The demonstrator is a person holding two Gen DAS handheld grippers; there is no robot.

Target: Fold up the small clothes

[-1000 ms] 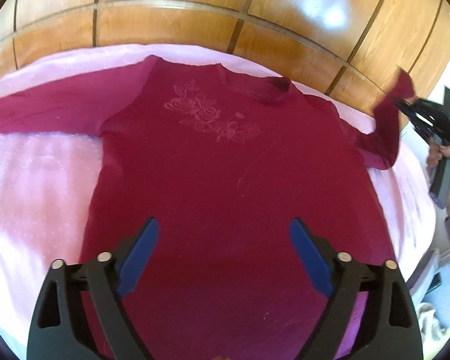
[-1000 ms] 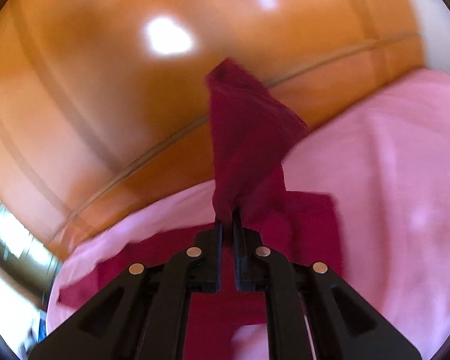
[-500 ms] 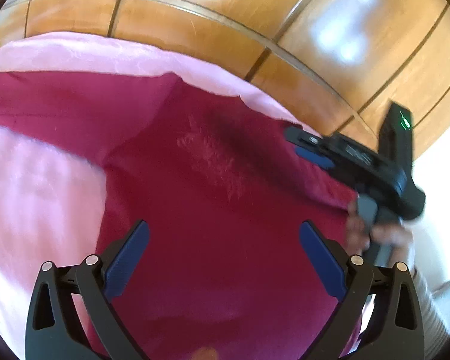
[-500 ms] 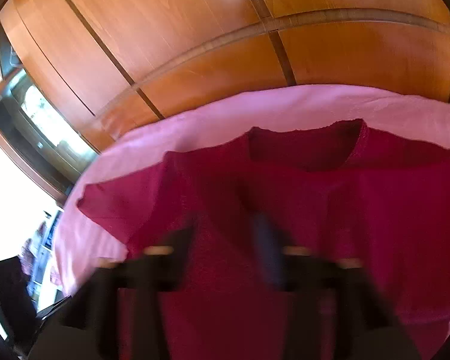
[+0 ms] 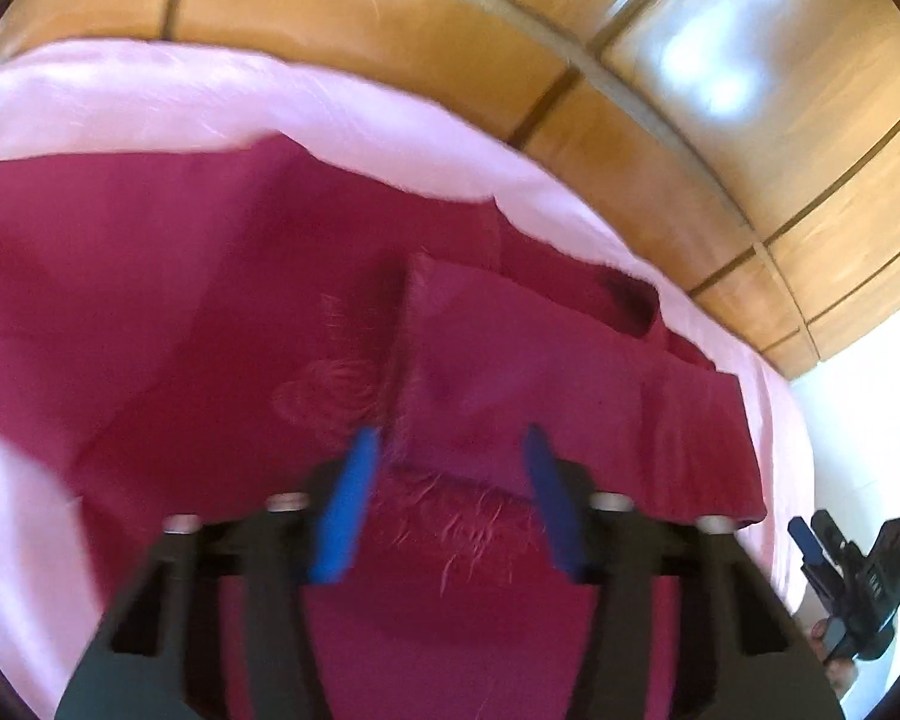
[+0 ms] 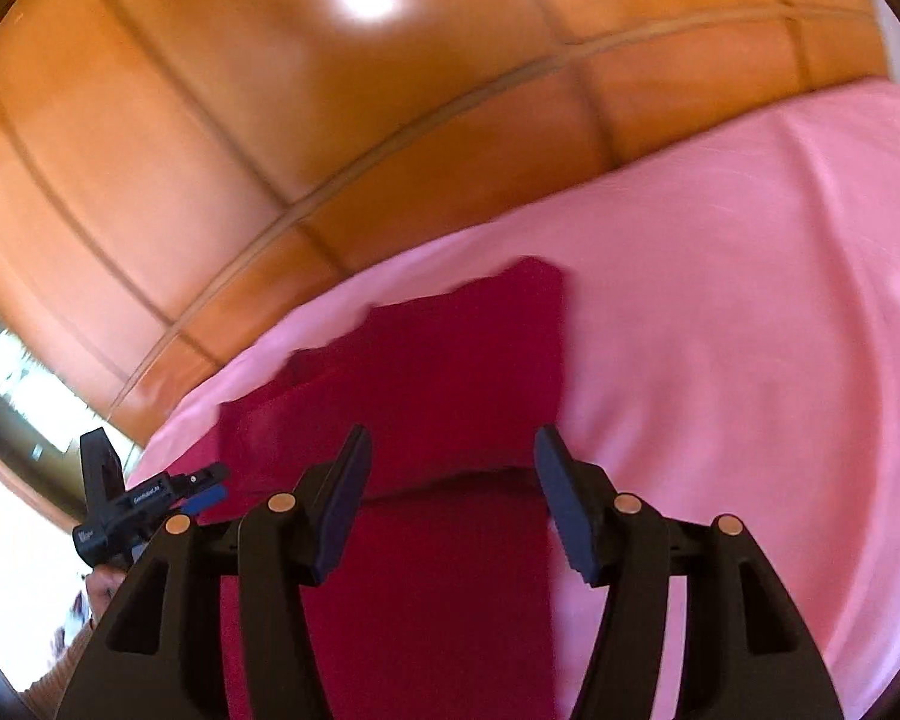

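A dark red long-sleeved shirt [image 5: 180, 300] lies flat on a pink sheet [image 5: 150, 102], with a floral pattern [image 5: 330, 384] on its chest. One sleeve [image 5: 510, 360] lies folded back across the chest. My left gripper [image 5: 450, 474], with blue pads, hovers low over the sleeve's end; its jaws are closing with that fabric between them, and the pads do not visibly press. My right gripper [image 6: 450, 480] stands open over the shirt's edge [image 6: 450, 372] with nothing held. In the left wrist view it [image 5: 840, 570] sits off the bed's right side.
Glossy wooden panels [image 6: 270, 120] rise behind the bed. The pink sheet [image 6: 720, 300] spreads to the right of the shirt. The left gripper [image 6: 150, 504] and a person's hand [image 6: 102, 582] show at the left edge of the right wrist view.
The right gripper carried the sleeve over the chest, let it go and pulled back to the bed's side. The left gripper moved forward onto the folded sleeve and its jaws narrowed.
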